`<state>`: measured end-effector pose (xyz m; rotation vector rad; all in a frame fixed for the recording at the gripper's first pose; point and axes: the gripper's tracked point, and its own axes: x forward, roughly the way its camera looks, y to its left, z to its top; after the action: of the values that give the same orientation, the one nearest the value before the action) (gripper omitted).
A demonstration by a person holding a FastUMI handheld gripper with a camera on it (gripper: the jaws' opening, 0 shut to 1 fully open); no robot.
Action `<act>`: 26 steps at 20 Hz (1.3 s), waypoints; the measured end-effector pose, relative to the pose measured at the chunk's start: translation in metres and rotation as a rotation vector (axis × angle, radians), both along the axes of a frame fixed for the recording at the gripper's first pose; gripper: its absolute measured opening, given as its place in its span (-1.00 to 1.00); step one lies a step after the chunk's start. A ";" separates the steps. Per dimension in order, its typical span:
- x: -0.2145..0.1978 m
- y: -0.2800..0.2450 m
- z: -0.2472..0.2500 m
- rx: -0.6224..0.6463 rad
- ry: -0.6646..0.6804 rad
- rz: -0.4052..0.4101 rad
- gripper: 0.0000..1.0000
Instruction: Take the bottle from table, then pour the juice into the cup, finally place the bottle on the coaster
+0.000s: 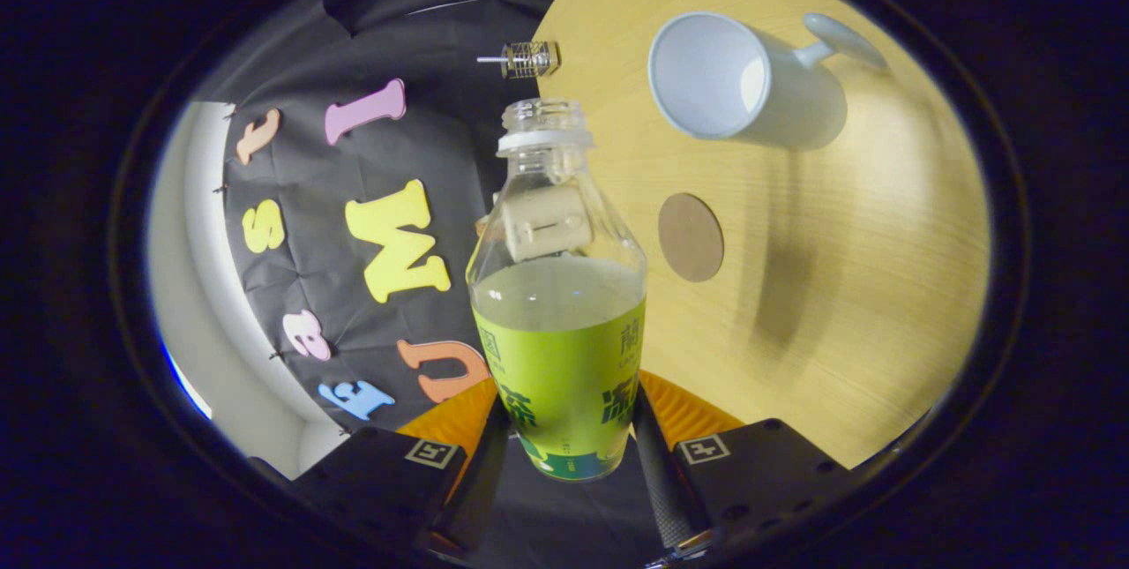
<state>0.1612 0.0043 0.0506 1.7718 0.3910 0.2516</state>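
Tool [564,437] pinching the clear uncapped plastic bottle with a green label [557,304] low on its body, both fingers pressed against its sides; bottle taken off the pale wooden bench [847,304] and tipped over. Juice about half up the bottle, none yet leaving the mouth. White handled cup [732,79] beyond, looking empty. Pouring still to do, then setting down on the round brown coaster [691,236]

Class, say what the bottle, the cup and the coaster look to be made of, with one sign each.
Bottle, held between the tongs: clear plastic, liquid visible inside. Cup: glossy, probably ceramic. Coaster: matte brown, perhaps cork or card.
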 end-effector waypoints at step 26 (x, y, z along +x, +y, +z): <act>-0.001 -0.012 0.033 0.227 -0.019 -0.013 0.51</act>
<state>0.1601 -0.0077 0.0839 1.9923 0.3480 0.3135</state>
